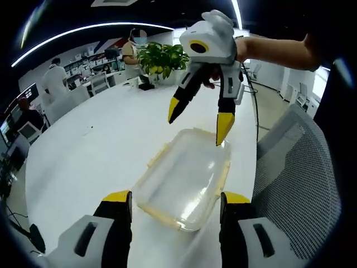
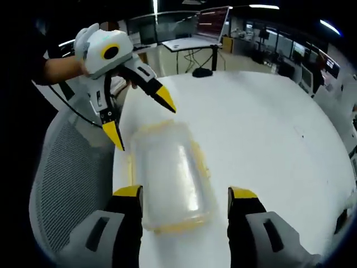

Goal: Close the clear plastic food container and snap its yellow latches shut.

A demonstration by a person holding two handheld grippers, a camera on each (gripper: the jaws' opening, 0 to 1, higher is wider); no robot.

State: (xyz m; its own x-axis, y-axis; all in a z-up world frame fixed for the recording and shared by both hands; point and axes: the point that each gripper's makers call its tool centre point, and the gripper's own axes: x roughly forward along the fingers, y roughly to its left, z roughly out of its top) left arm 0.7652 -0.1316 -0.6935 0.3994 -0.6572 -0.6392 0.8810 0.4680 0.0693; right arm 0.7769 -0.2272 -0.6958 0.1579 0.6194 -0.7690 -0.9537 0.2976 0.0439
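Your left gripper [image 1: 175, 204] hangs with jaws spread wide, gripping nothing; the clear food container [image 1: 184, 177] lies lid-on directly ahead between them, on the white table [image 1: 100, 139]. At its far end hovers your right gripper [image 1: 199, 124], jaws also parted and empty. From the right gripper view, the yellow latches [image 2: 199, 162] line the container's edges.

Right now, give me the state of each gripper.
Left gripper: jaws open, holding nothing, over the container.
Right gripper: jaws open, holding nothing.
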